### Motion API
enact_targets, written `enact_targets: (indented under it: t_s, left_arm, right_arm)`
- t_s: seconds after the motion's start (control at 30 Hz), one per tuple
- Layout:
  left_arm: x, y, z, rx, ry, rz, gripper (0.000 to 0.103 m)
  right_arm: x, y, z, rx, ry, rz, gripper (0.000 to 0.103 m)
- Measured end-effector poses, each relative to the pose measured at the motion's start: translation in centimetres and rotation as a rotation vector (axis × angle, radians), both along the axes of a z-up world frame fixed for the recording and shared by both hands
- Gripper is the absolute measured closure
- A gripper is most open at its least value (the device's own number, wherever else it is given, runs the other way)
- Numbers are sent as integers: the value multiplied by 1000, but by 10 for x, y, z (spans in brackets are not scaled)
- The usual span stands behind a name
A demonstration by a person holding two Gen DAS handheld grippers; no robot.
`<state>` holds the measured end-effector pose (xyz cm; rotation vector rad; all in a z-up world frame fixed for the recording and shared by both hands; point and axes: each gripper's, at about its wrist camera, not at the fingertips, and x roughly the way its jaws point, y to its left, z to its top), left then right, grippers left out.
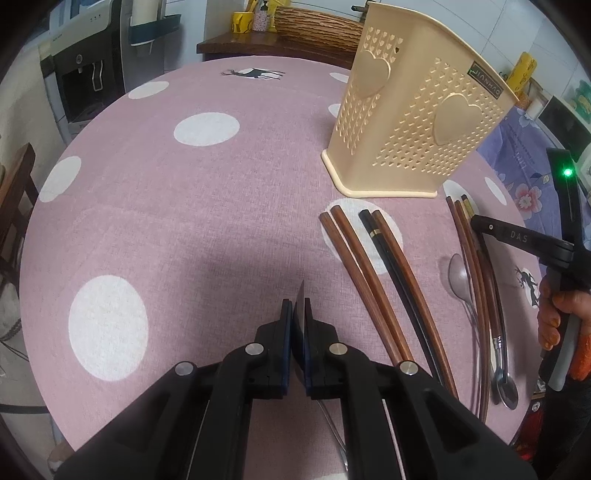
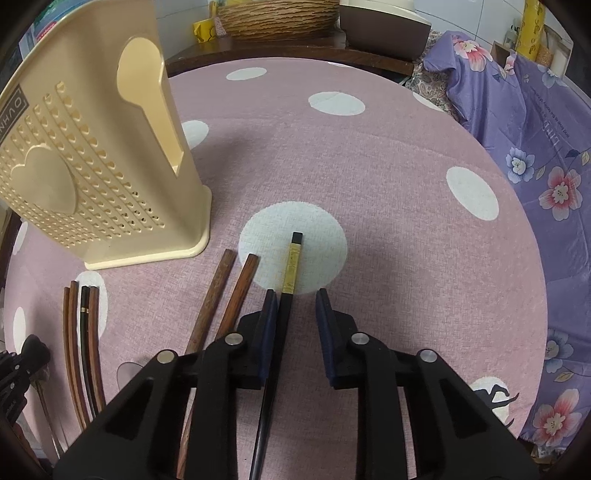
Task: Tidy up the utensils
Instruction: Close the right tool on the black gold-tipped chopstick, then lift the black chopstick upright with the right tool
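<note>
A cream perforated utensil holder (image 1: 413, 122) with heart shapes stands upright on the pink dotted table; it also shows in the right wrist view (image 2: 92, 162). My left gripper (image 1: 299, 306) is shut on a thin flat metal utensil handle (image 1: 302, 299) that sticks up between its pads. Several brown chopsticks and a black one (image 1: 373, 280) lie to its right. My right gripper (image 2: 295, 306) is open around a black chopstick with a gold band (image 2: 290, 280) that lies on the table beside its left pad. Two brown chopsticks (image 2: 221, 295) lie just left of it.
A grey spoon (image 1: 460, 277) and a metal spoon (image 1: 506, 384) lie among chopsticks near the table's right edge. A woven basket (image 2: 277, 16) and yellow items sit on a wooden shelf behind. Purple floral cloth (image 2: 535, 155) drapes at the right.
</note>
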<state>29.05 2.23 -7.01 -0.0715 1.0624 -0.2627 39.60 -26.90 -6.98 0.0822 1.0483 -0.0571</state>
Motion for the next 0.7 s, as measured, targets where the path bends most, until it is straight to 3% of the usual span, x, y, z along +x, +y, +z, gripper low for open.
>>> enact_targets:
  t_s: [0.17, 0.7]
  left_arm:
    - [7, 3, 0, -26, 4, 5, 97]
    - [10, 11, 6, -81, -42, 33, 97]
  right_arm:
    - [1, -3, 0, 5, -1, -5, 92]
    - [-6, -11, 4, 80, -42, -1, 95]
